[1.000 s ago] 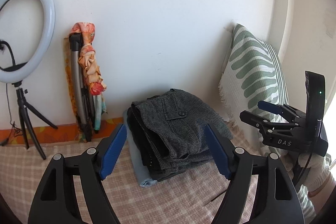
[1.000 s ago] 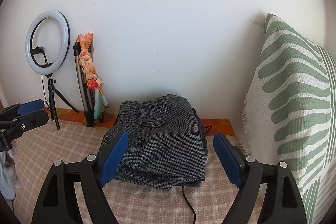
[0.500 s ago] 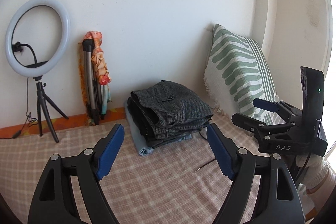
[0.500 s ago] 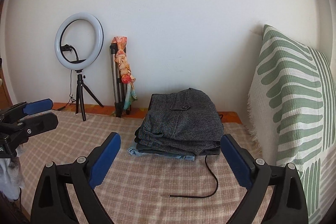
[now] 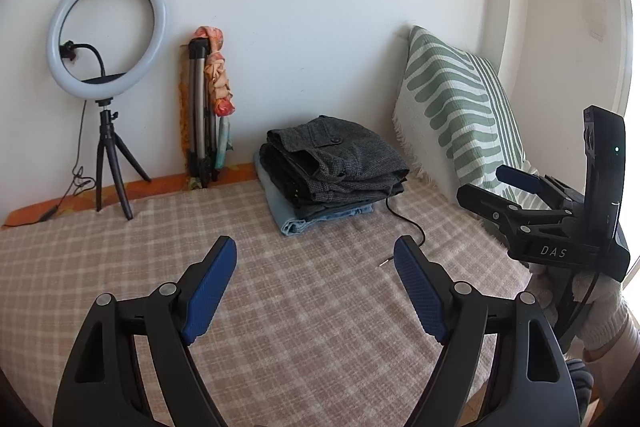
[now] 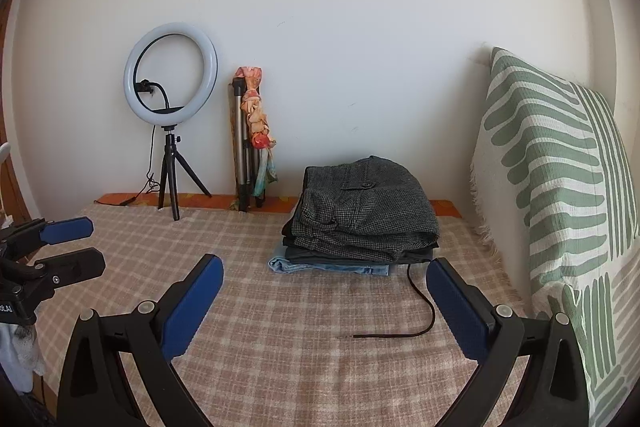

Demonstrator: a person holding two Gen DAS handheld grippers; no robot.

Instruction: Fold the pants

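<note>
A folded pair of grey checked pants (image 5: 340,155) (image 6: 364,207) lies on top of a stack of folded clothes, with dark items and light blue jeans (image 5: 308,219) (image 6: 328,265) under it, at the far side of the checked bed cover. My left gripper (image 5: 316,259) is open and empty, well short of the stack. My right gripper (image 6: 324,279) is open and empty, also short of the stack. The right gripper also shows at the right edge of the left wrist view (image 5: 508,187), and the left gripper at the left edge of the right wrist view (image 6: 76,247).
A ring light on a tripod (image 5: 104,39) (image 6: 170,75) and a folded tripod with a scarf (image 5: 208,107) (image 6: 250,131) stand against the white wall. A green-striped pillow (image 5: 460,111) (image 6: 560,187) leans at the right. A black cable (image 5: 404,219) (image 6: 420,307) trails from the stack.
Both grippers have pulled back from the stack of folded clothes, which now looks smaller and farther away. Both stay open and empty.
</note>
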